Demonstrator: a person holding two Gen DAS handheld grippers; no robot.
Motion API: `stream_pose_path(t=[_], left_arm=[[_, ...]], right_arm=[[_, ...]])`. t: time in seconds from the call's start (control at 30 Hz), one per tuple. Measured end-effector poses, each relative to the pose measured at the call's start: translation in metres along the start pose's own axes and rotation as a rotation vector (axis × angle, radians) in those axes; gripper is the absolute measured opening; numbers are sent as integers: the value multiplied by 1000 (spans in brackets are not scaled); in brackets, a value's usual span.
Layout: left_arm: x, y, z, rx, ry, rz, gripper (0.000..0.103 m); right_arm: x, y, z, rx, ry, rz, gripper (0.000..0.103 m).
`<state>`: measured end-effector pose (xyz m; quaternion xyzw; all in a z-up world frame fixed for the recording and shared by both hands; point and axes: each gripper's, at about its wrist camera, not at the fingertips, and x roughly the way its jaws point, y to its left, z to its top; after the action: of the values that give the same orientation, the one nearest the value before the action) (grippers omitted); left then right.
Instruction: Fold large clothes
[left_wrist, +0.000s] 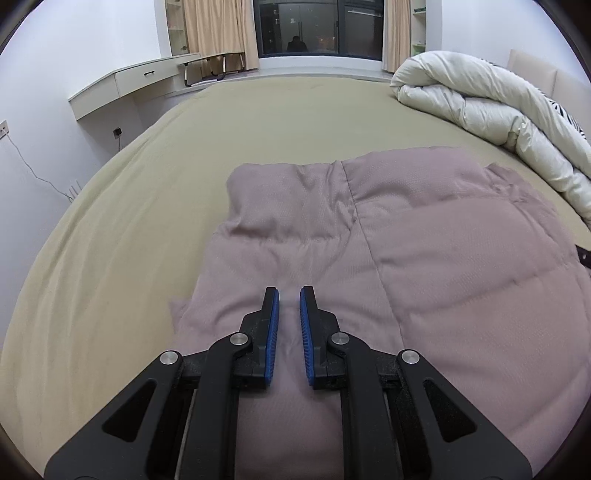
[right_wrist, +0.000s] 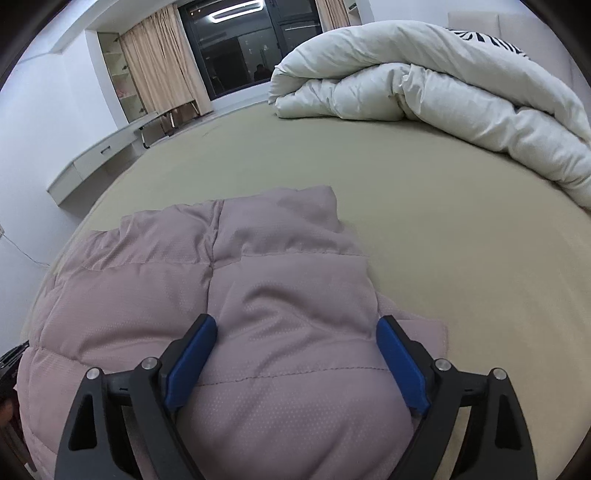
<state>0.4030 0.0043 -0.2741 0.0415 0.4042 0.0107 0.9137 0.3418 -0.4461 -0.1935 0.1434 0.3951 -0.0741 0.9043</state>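
Observation:
A mauve quilted padded garment (left_wrist: 388, 258) lies on the olive-green bed (left_wrist: 129, 221). My left gripper (left_wrist: 289, 291) hovers over its near left part, the blue pads a narrow gap apart; no cloth shows between the tips. In the right wrist view the same garment (right_wrist: 258, 280) bulges up between my right gripper's (right_wrist: 295, 325) wide-open blue pads, which straddle a puffed fold near its right edge. Whether the pads press on the cloth is unclear.
A rolled white duvet (left_wrist: 491, 107) (right_wrist: 424, 85) lies at the far right of the bed (right_wrist: 461, 229). A white wall desk (left_wrist: 125, 85) stands to the left. A dark window (left_wrist: 317, 26) with beige curtains is behind. A black part (left_wrist: 583, 254) shows at the right edge.

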Motion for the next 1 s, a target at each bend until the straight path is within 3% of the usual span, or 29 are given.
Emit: stream_pose_path(t=[0.03,0.17,0.23,0.33,0.5,0.63,0.73,0.8,0.9,1.0], left_arm=[[-9,2,-4,-4,-12,8,11],[-23,13,-27,-13,-25,10,11],[-25,18,-35,-20,-28,-8,11],[-22,13,-42,-13,-28,-19,11],[-16,15,-50,-26,-27,-12,11],[-26,14,-45,-19,12,11,11],[-55,11,-38,-42,28,-12,11],[-77,2,-37,-39,7,-46,11],[-87,-22,-37,9,7,-73,11],[-65,-41,-35,78,78,-23,11]], right_arm=[[-10,3,1,3,5,-9,91],[-61,24,-18,-17,-73,107,91],[-60,36,-36,-78,-52,83,95],[-54,40,-58,-144,-127,60,98],[-46,34,-67,-135,-161,66,100],[-45,36,-64,-138,-145,48,100],[-58,48,-51,-115,-60,-20,96],[-80,61,-42,-69,-72,59,95],[-99,109,-37,-174,-111,102,95],[-78,152,-41,-281,-9,104,92]])
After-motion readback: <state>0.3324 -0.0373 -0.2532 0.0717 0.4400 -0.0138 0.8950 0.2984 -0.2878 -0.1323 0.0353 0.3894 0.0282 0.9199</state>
